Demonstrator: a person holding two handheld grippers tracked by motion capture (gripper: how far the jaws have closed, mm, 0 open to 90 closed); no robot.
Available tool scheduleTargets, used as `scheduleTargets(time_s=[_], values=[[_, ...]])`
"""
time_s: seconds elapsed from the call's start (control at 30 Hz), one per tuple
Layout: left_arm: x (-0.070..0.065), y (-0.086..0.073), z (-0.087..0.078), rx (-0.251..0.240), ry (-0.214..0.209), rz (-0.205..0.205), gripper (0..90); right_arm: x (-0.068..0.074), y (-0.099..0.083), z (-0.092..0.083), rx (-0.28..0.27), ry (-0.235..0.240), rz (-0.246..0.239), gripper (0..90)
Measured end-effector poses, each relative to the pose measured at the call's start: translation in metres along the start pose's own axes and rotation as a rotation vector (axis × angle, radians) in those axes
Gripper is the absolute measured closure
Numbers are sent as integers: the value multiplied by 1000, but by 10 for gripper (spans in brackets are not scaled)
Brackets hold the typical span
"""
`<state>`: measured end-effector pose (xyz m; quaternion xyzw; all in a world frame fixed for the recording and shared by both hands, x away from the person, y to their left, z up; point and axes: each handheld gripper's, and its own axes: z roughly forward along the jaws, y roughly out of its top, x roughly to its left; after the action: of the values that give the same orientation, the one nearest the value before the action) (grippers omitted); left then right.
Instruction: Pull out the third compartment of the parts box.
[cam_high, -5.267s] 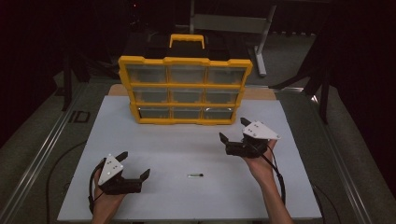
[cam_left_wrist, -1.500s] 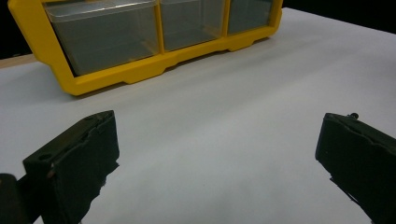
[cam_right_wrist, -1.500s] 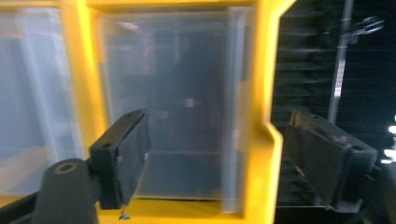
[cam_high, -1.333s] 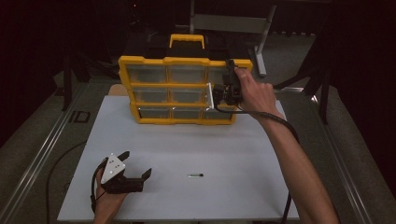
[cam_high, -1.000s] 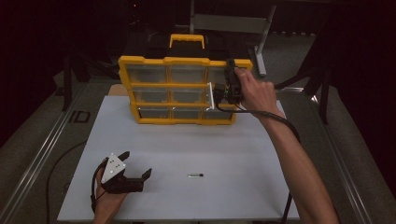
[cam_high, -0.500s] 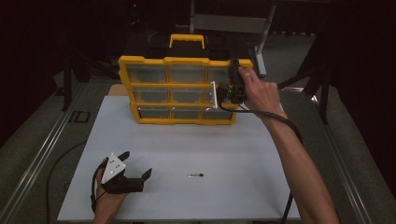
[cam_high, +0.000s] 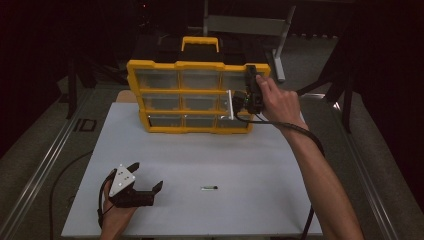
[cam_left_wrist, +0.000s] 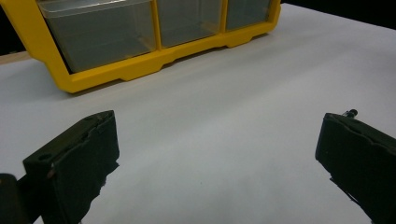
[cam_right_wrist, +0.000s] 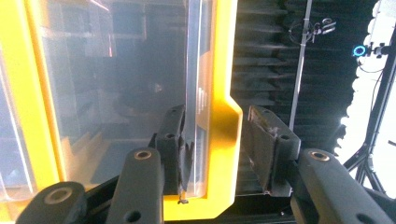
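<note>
Both arms are bare, no sleeves. The left gripper (cam_high: 146, 191) is black with blocky jaws, a pale grey three-cornered plate on top and a black cable. The right gripper (cam_right_wrist: 214, 147) has black jaws with round screw holes.

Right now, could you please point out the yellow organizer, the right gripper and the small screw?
yellow organizer (cam_high: 159, 65): high view, top frame.
right gripper (cam_right_wrist: 215, 144): right gripper view, between its jaws.
small screw (cam_high: 209, 188): high view, its shaft.
</note>
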<state>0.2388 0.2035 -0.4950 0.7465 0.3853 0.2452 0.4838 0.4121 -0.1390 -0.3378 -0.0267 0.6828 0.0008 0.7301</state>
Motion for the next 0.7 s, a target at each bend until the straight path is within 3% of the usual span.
scheduleTargets(time_s=[0.3, 0.7], values=[[0, 0, 1, 6, -2, 4, 3, -1, 0, -12, -21, 6, -23, 643], [-1, 0, 2, 7, -4, 6, 3, -1, 2, -16, -5, 59, -25, 777]])
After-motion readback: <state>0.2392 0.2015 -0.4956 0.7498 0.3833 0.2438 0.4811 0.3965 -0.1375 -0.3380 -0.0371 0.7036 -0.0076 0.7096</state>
